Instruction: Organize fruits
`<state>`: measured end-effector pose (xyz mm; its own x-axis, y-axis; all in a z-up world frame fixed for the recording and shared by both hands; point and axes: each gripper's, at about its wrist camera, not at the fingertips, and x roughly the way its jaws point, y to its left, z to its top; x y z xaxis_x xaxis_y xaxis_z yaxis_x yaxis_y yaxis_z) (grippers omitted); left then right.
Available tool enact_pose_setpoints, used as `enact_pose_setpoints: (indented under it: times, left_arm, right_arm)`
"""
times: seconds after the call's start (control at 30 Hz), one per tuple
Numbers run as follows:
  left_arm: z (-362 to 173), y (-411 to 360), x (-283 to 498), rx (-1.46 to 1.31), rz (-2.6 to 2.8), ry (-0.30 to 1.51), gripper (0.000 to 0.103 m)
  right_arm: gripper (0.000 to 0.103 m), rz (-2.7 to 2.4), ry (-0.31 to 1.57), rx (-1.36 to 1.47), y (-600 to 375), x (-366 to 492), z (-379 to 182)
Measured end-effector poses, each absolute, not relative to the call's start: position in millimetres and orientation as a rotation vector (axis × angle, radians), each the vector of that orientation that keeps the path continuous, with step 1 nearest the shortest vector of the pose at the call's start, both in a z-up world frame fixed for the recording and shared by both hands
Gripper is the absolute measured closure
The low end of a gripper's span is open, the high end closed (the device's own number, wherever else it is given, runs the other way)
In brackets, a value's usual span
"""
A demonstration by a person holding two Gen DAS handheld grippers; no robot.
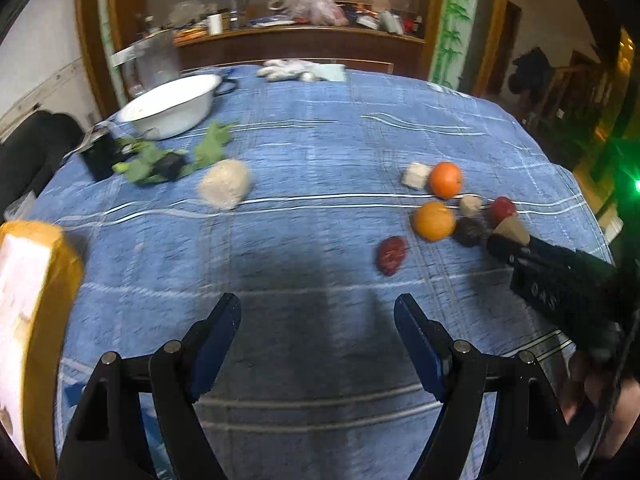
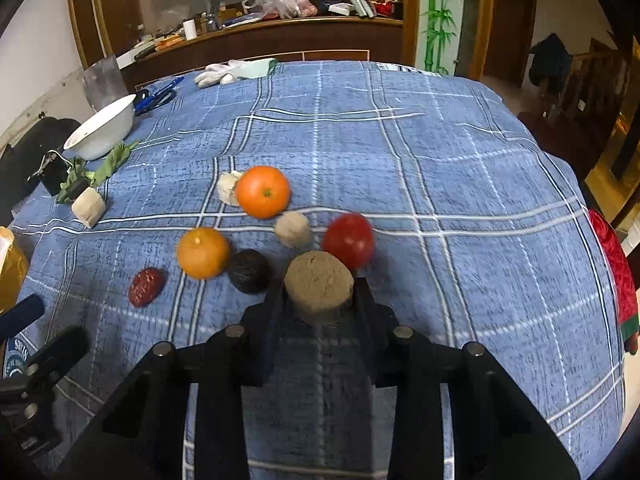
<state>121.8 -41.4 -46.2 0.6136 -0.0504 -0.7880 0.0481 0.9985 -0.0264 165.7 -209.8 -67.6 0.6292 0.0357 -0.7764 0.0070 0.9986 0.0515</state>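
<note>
Left wrist view: the left gripper [image 1: 318, 316] hangs over the blue plaid tablecloth [image 1: 320, 128] with its jaws spread wide and nothing between them. A white enamel basin [image 1: 170, 106] stands at the far left of the table, with green leaves [image 1: 176, 158] and a black binder clip [image 1: 100, 152] just in front of it. A pale tan lump [image 1: 225, 189] lies near the leaves; motion blur prevents closer identification. At right, the fruit group lies together: a far orange [image 1: 445, 179] touching a pale block [image 1: 416, 175], a near orange [image 1: 434, 220], a dark round fruit [image 1: 470, 232], a red tomato [image 1: 503, 208] and, slightly apart, a dark red wrinkled fruit [image 1: 392, 255]. The right gripper [image 1: 510, 236] enters from the right edge with a tan cylindrical piece [image 1: 512, 233] at its tip. A yellow package [image 1: 28, 320] occupies the left edge. Right wrist view: the right gripper [image 2: 319, 298] has its jaws closed against both sides of the tan cylindrical piece [image 2: 319, 282], which sits between the fingertips, beside the dark round fruit [image 2: 249, 271] and the red tomato [image 2: 348, 240]. The near orange [image 2: 203, 253] lies left of the dark round fruit, the far orange [image 2: 263, 191] behind it, and the dark red wrinkled fruit [image 2: 147, 287] further left. A small pale lump [image 2: 293, 229] sits between the far orange and the red tomato. The white enamel basin [image 2: 102, 130] stands at far left, well apart from the fruit.
</note>
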Motion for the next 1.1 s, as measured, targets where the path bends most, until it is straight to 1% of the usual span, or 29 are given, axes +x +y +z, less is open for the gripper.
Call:
enact_pose_setpoints:
  times: [0.13,0.2,0.23,0.27,0.3,0.33,0.37,0.57,1.1]
  left_arm:
    - [-52,-69,139,0.053,-0.099,0.893,0.024]
    - [-56,-79,148,0.073,-0.098,0.881,0.027]
    - [-57,-81,151,0.078,-0.093,0.884,0.035]
    - [-60,-84,156,0.088,-0.092,0.894,0.047]
    - [-64,-85,160,0.104,-0.087,0.91,0.056]
    - [-64,-87,160,0.108,-0.088,0.894,0.067]
    - [-63,-90,159,0.135,-0.086,0.885,0.085]
    - [-55,-81,143,0.11,-0.067,0.9,0.085]
    - [-17,-26,34,0.067,0.014,0.841,0.085]
  right_arm:
    - [0.068,0.007,0.863,0.103,-228,149,-61]
    - [0.068,0.006,0.85,0.124,-234,142,-57]
    - [0.068,0.007,0.841,0.128,-237,138,-54]
    - [0.068,0.007,0.833,0.129,-239,135,-52]
    - [0.068,0.008,0.829,0.133,-240,132,-50]
    - [0.068,0.01,0.825,0.139,-242,129,-49]
    - [0.068,0.011,0.822,0.142,-243,127,-48]
    - [0.068,0.024,0.814,0.147,-240,110,-44]
    - [0.067,0.12,0.79,0.118,-180,29,-28]
